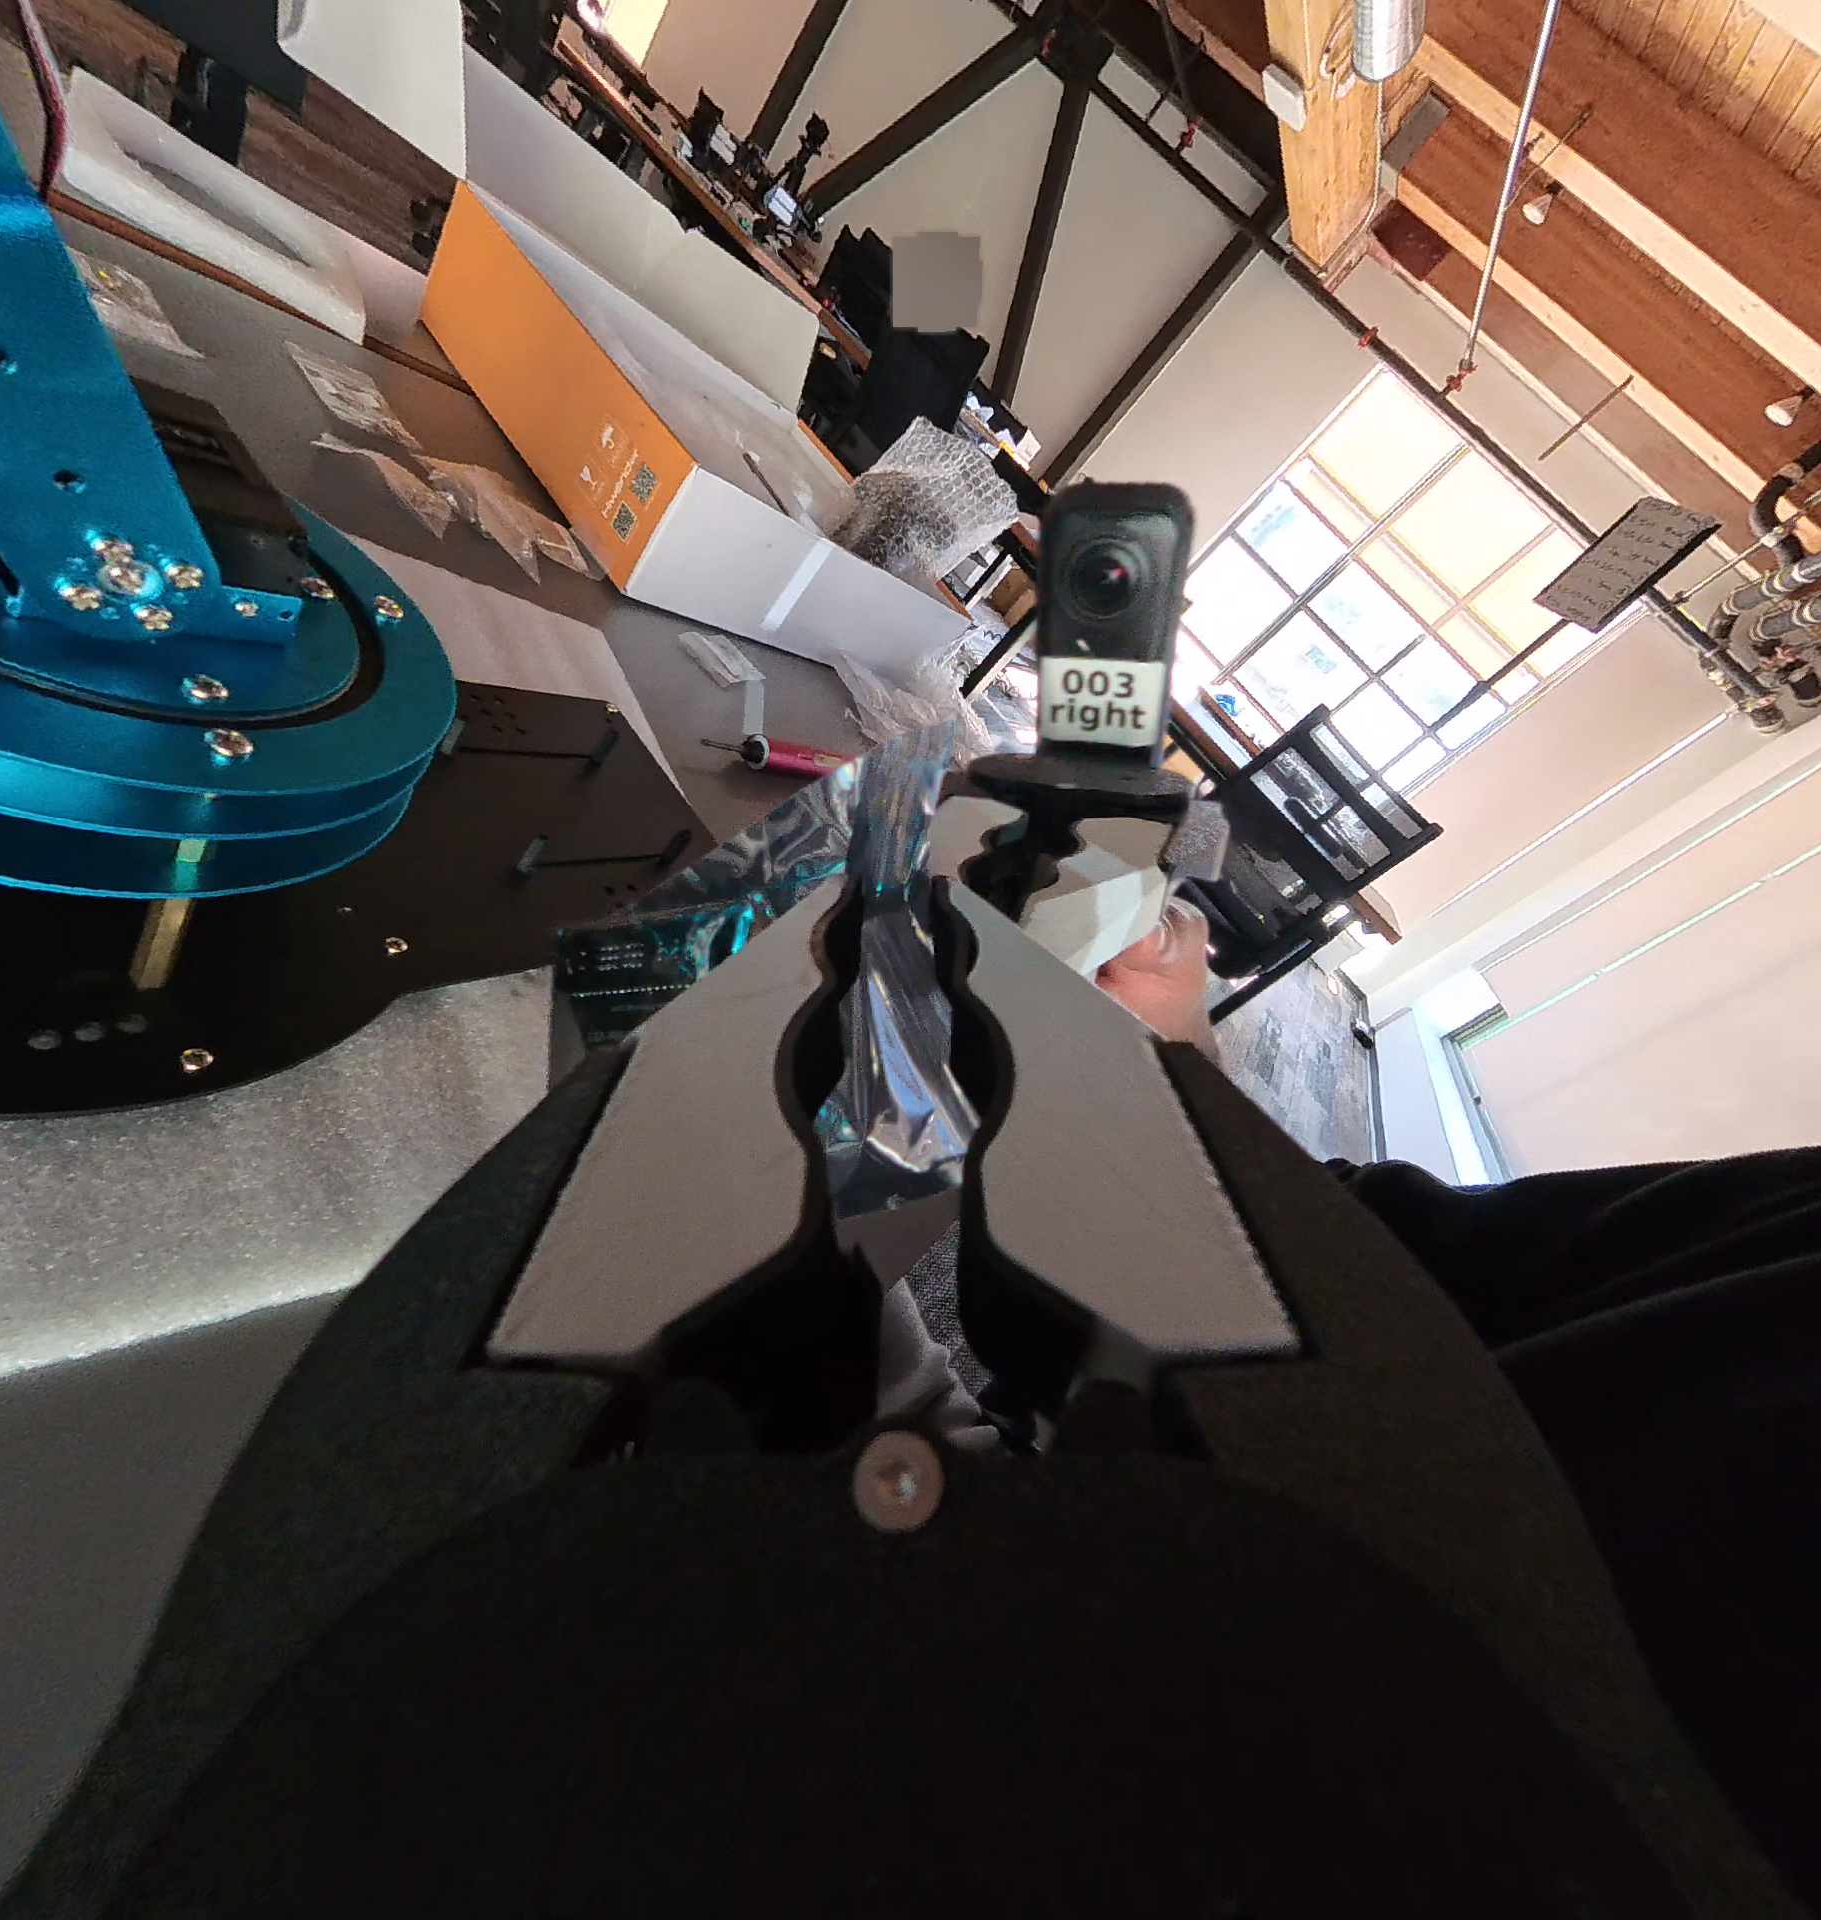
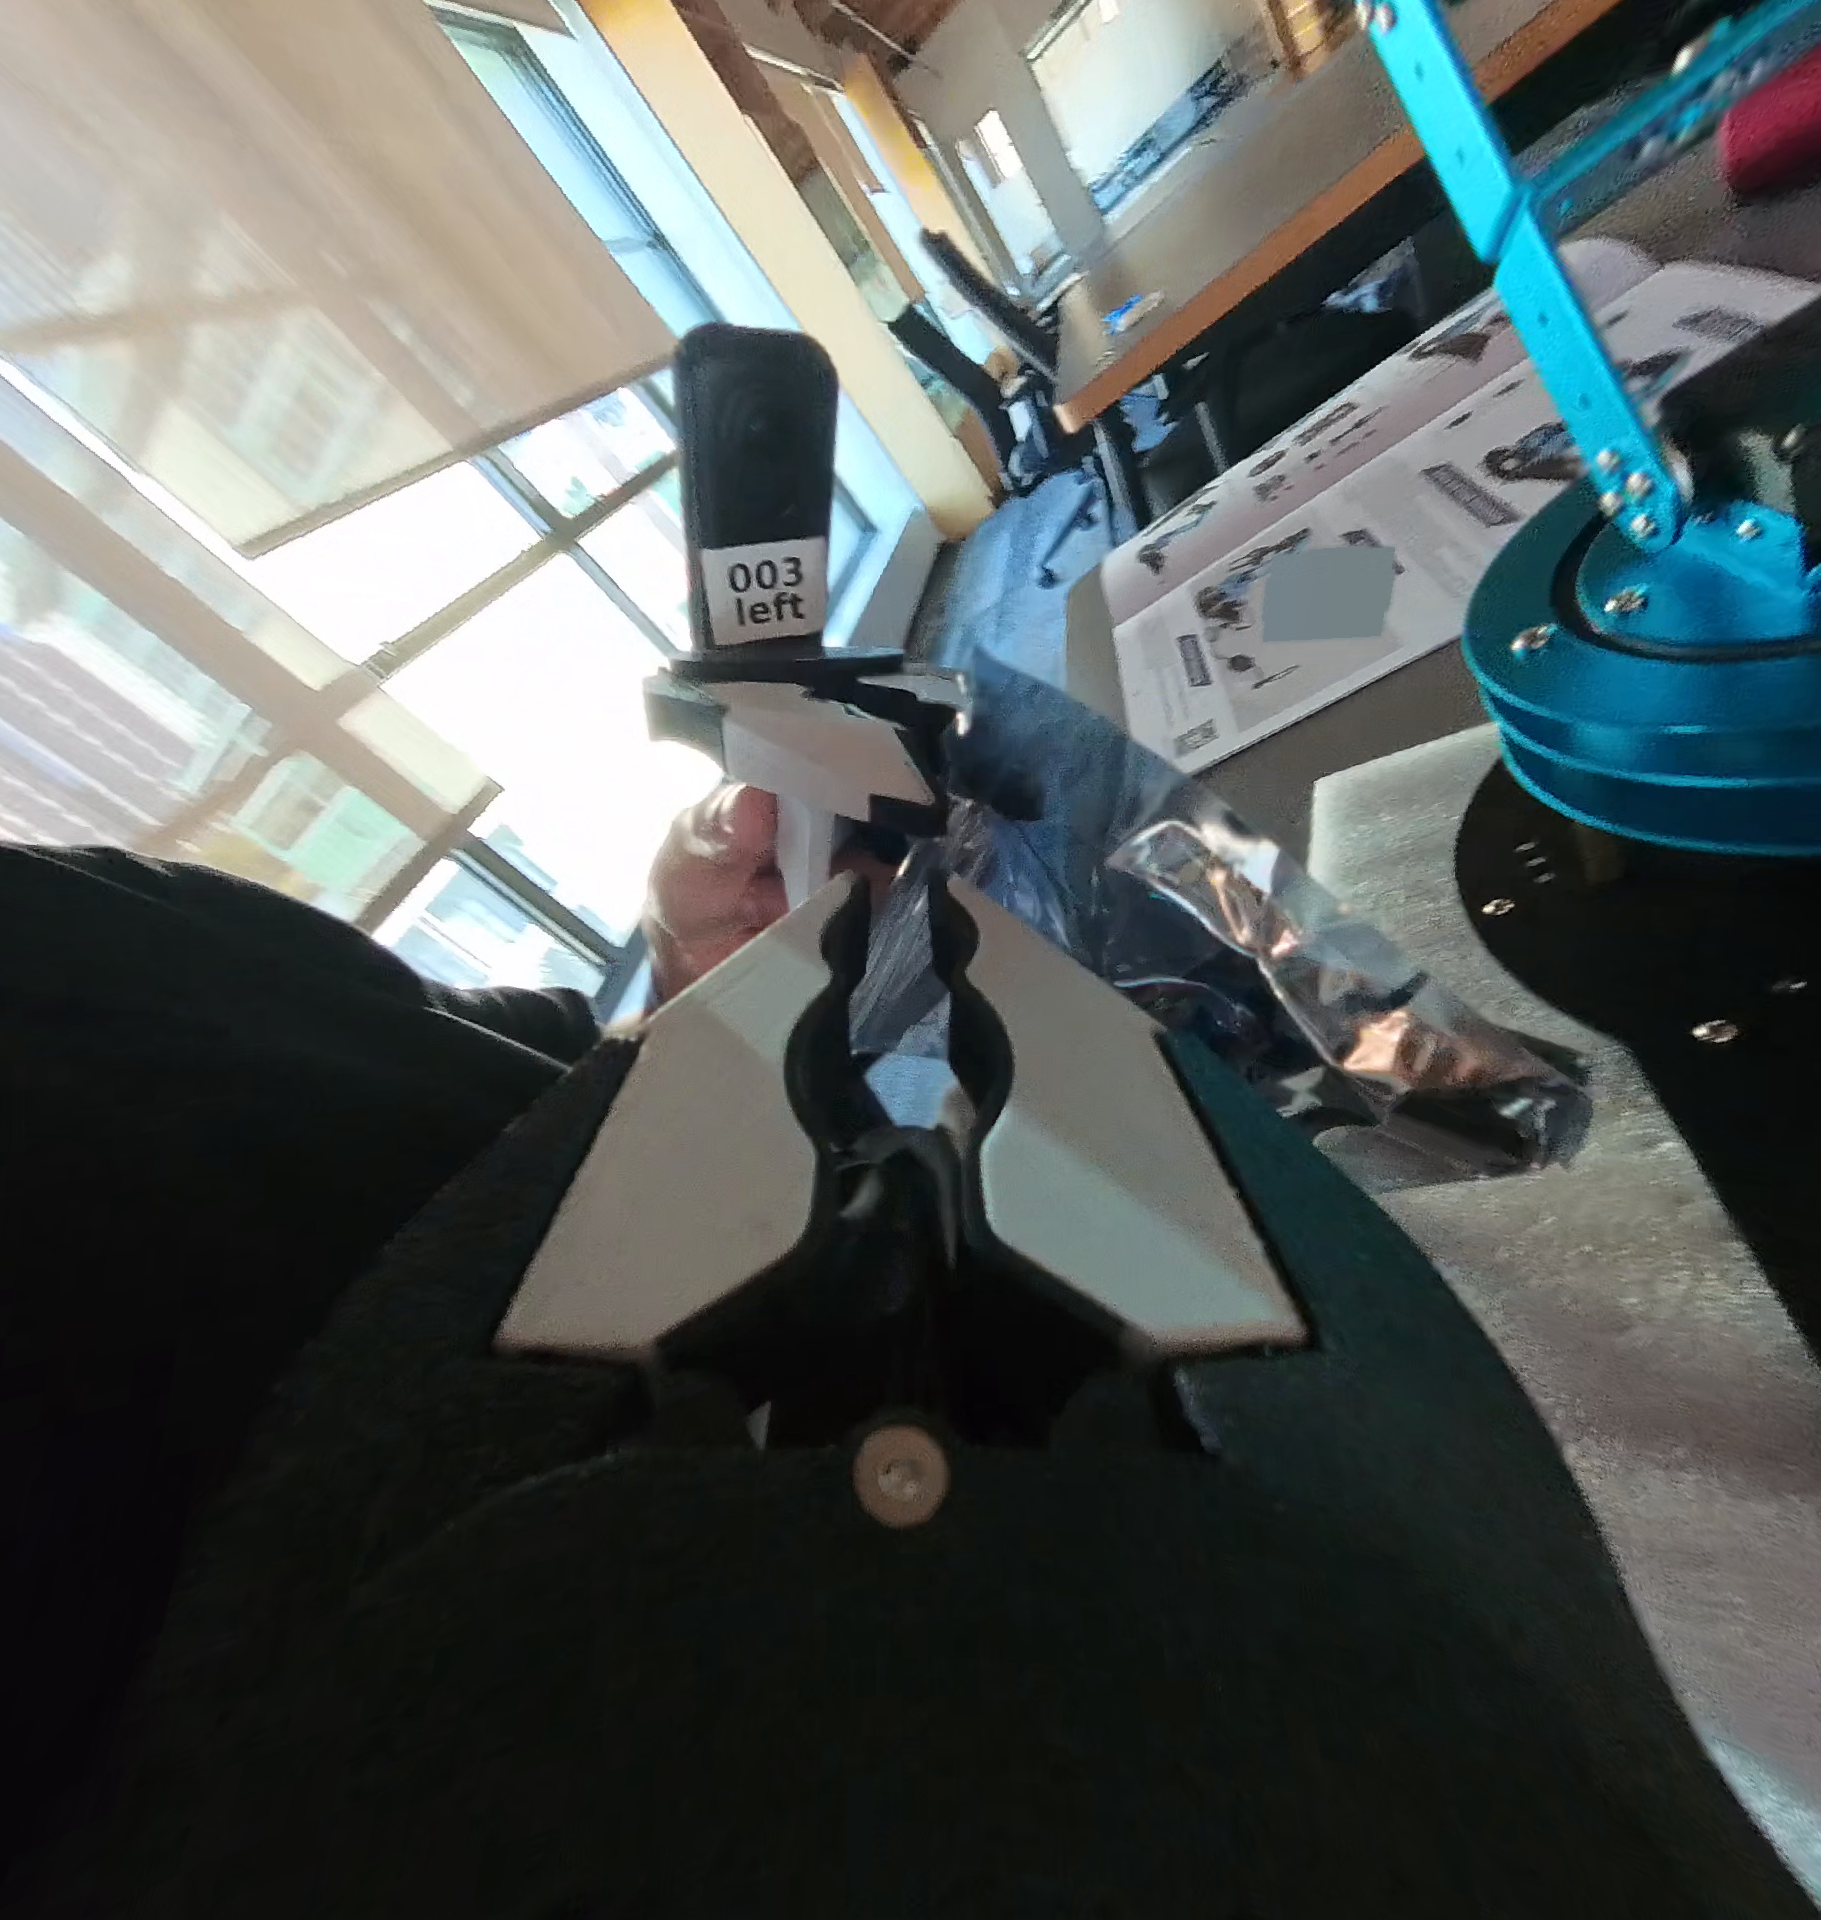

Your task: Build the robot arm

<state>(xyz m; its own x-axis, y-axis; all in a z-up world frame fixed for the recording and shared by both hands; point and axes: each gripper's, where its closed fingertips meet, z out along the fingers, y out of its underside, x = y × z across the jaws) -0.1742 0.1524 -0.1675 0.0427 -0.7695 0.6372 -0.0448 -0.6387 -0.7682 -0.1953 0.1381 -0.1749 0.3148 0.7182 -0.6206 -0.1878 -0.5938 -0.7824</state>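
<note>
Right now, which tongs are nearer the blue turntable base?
Can't call it confidently. Both the left tongs and right tongs are shut on the silver bag between them, beside the blue turntable base; neither touches the base.

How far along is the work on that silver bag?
Done: both grippers have hold of the silver bag. The left gripper is shut on one edge, the right gripper on another, facing each other above the grey foam pad.
In hand: the bag is held up between them beside the blue turntable base.
Left: a circuit board shows inside the bag, not yet out.
</note>
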